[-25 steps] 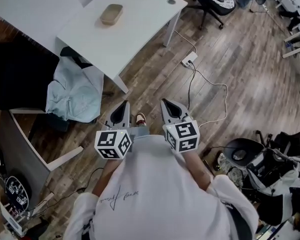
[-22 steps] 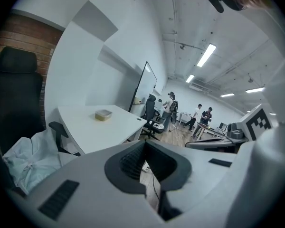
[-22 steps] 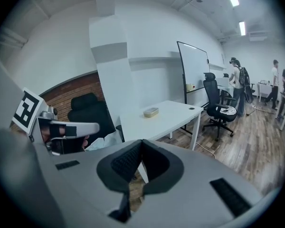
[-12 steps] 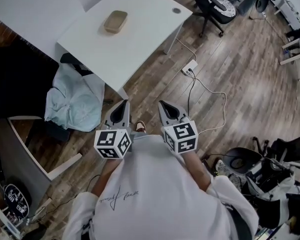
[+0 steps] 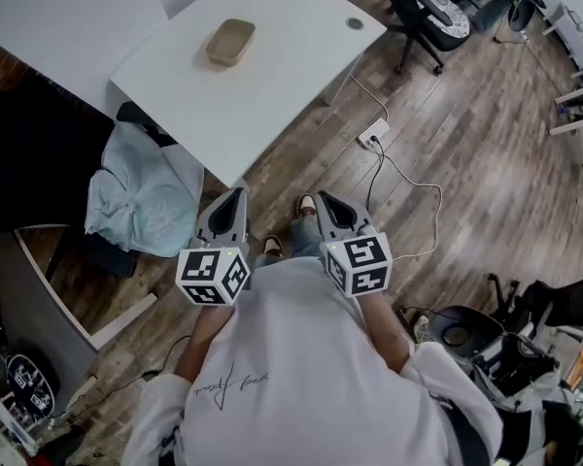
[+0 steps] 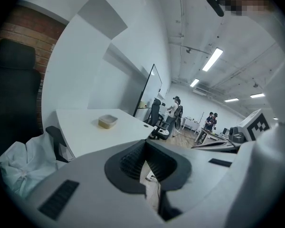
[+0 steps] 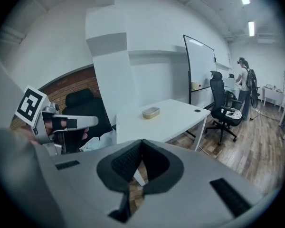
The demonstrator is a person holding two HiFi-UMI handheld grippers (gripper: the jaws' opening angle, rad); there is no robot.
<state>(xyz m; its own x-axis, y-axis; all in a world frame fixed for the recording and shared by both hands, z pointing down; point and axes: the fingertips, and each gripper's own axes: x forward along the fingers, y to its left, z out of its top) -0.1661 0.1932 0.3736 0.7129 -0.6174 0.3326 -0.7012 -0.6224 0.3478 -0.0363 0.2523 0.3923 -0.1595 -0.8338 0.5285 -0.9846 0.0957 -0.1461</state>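
Observation:
Both grippers are held side by side at waist height above the wood floor, each with nothing in it. My left gripper [image 5: 231,200] is shut, its jaws meeting at the tips [image 6: 145,147]. My right gripper [image 5: 328,205] is shut as well [image 7: 141,146]. Both point toward a white table [image 5: 291,66] a short way ahead. A small tan container [image 5: 230,42] rests on that table, and shows in the left gripper view [image 6: 107,121] and the right gripper view [image 7: 151,112]. The person's shoe [image 5: 305,205] shows between the grippers.
A black chair [image 5: 34,144] draped with a pale blue cloth [image 5: 141,187] stands left of the table. A power strip [image 5: 373,132] and its cable [image 5: 408,168] lie on the floor. An office chair [image 5: 429,8] stands beyond, and people [image 7: 244,80] stand far across the room.
The person has stepped forward, so the table and container sit closer in all views. One shoe has come forward between the grippers. Both grippers stay shut and level.

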